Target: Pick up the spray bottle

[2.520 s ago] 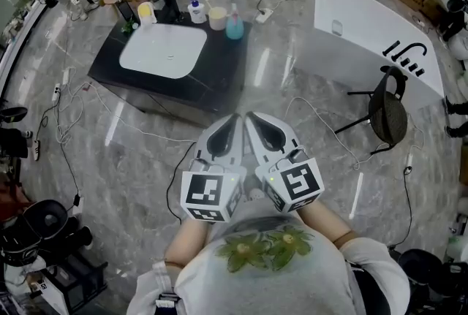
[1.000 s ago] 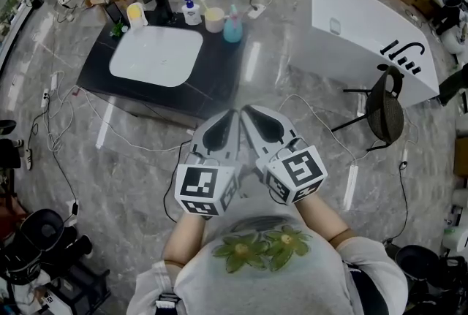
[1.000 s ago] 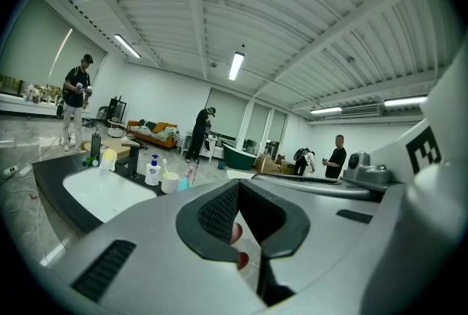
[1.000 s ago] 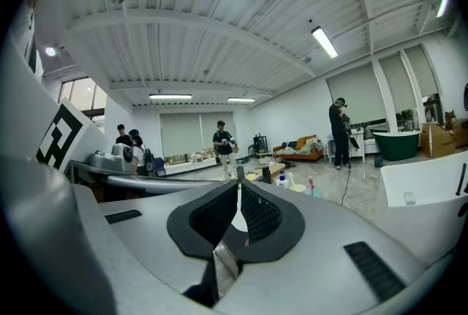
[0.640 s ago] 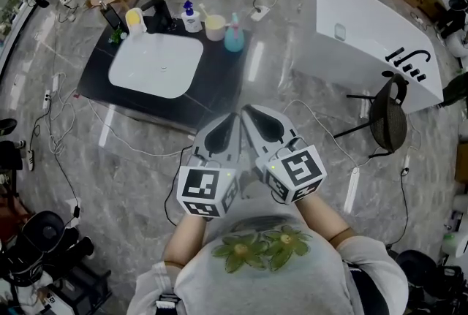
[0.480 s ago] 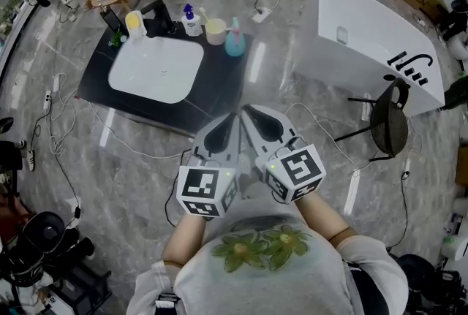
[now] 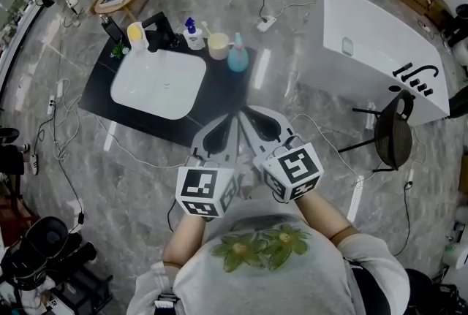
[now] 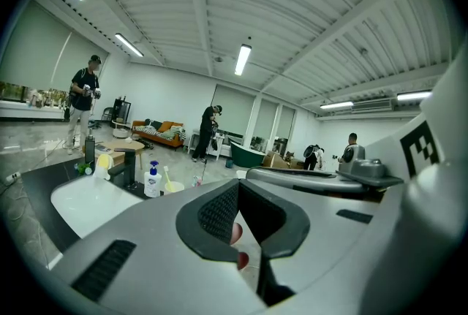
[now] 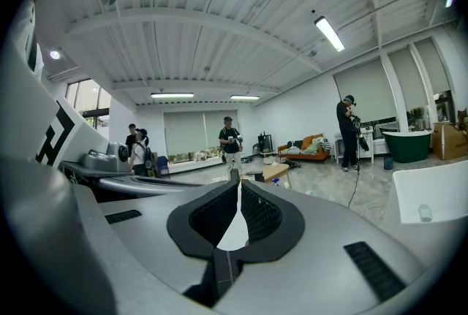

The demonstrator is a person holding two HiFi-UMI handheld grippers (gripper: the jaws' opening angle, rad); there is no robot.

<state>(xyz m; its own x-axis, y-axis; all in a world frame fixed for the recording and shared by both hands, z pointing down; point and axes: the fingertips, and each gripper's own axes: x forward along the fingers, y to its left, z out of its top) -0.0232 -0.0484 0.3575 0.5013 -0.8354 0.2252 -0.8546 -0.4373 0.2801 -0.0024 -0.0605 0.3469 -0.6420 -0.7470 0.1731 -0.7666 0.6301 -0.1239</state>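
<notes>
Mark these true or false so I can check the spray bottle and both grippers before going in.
1. The teal spray bottle stands on the black counter. True.
2. The right gripper holds the bottle. False: its jaws are shut on nothing.
3. The bottle sits inside the white basin. False: it stands outside it, beside the cream cup.
4. The left gripper is shut and empty. True.
</notes>
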